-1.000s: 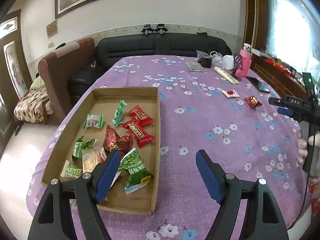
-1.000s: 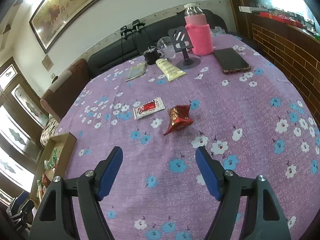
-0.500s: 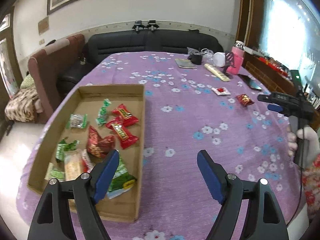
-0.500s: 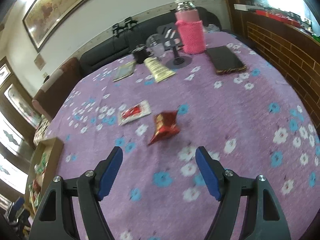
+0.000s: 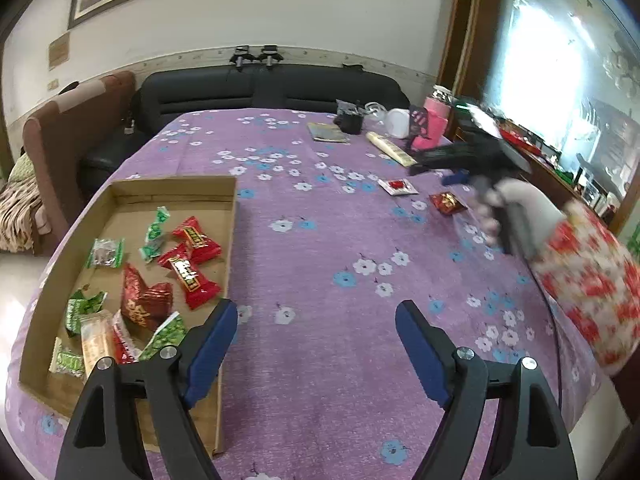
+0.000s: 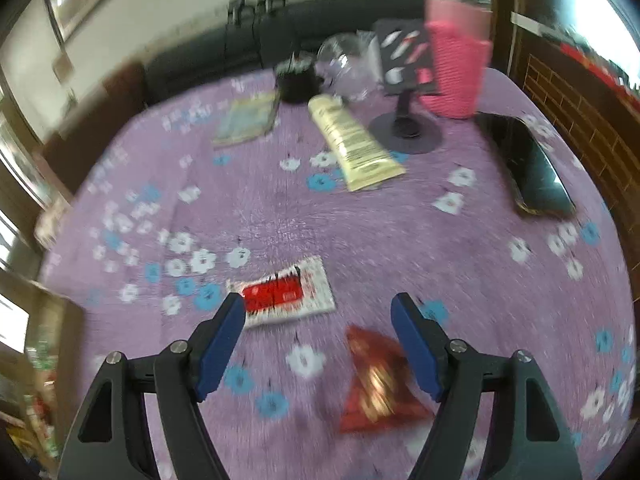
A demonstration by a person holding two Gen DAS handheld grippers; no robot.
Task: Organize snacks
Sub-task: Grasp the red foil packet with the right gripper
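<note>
A shallow cardboard box (image 5: 132,190) on the purple flowered tablecloth holds several red and green snack packets (image 5: 188,268). My left gripper (image 5: 316,340) is open and empty, hovering beside the box's right edge. Two snacks lie loose on the cloth: a red foil packet (image 6: 376,384) (image 5: 447,203) and a flat white-and-red packet (image 6: 286,296) (image 5: 397,186). My right gripper (image 6: 318,342) is open and empty, low over the cloth, with the red foil packet between its fingers near the right one and the white-and-red packet just ahead of the left one. The right gripper also shows blurred in the left wrist view (image 5: 456,164).
At the far end stand a pink bottle (image 6: 458,60), a phone stand (image 6: 404,80), a cream tube (image 6: 352,140), a black cup (image 6: 298,80), a booklet (image 6: 248,120) and a dark phone (image 6: 528,164). A black sofa (image 5: 272,88) and brown chair (image 5: 72,136) lie beyond the table.
My right gripper has moved forward and down over the cloth, bringing the red foil packet between its fingers. The left gripper has drifted right, away from the box; both stay open.
</note>
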